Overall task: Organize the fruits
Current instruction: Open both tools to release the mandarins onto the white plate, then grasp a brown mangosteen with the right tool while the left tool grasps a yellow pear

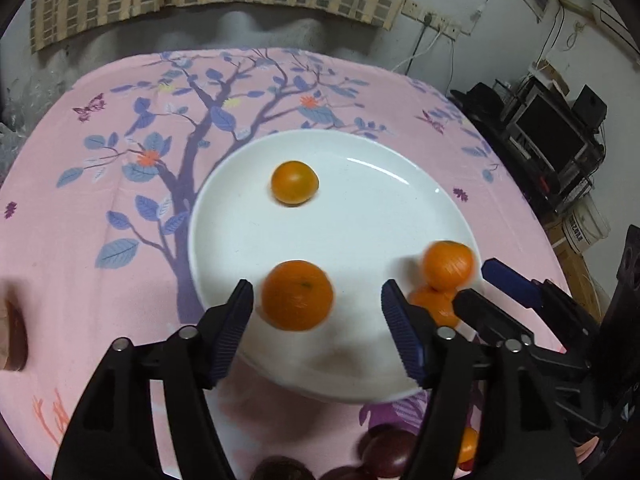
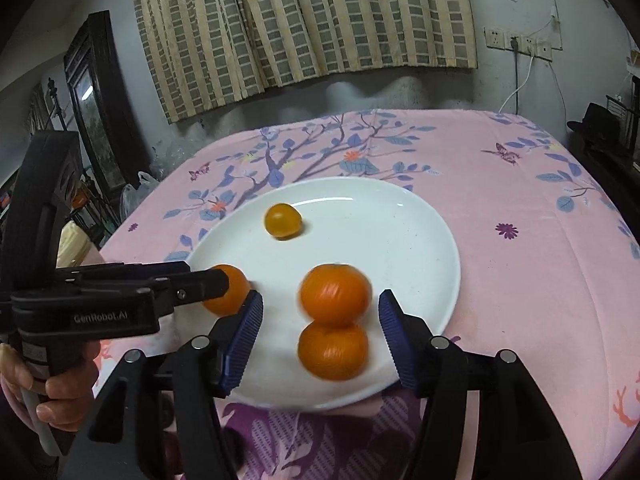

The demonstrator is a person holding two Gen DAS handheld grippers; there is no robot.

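Observation:
A white plate (image 1: pixel 360 208) sits on the pink flowered cloth and holds several oranges. In the left wrist view a small orange (image 1: pixel 295 182) lies at the far side, a blurred larger orange (image 1: pixel 297 295) lies between my open left gripper's (image 1: pixel 316 312) jaws, and two more (image 1: pixel 449 265) sit at the right rim beside the right gripper (image 1: pixel 486 286). In the right wrist view the plate (image 2: pixel 420 240) shows two blurred oranges (image 2: pixel 335 295) (image 2: pixel 333 351) between my open right gripper's (image 2: pixel 320 320) jaws. The left gripper's fingers (image 2: pixel 200 286) cover a fourth orange (image 2: pixel 228 290). The small orange (image 2: pixel 282 221) lies beyond.
Dark purple fruits (image 1: pixel 386 454) lie on the cloth near the plate's front edge, with another orange (image 1: pixel 466 444) behind the left gripper's frame. A curtain (image 2: pixel 304 20) and wall sockets (image 2: pixel 516 44) are behind the table. Black equipment (image 1: pixel 552 136) stands to the right.

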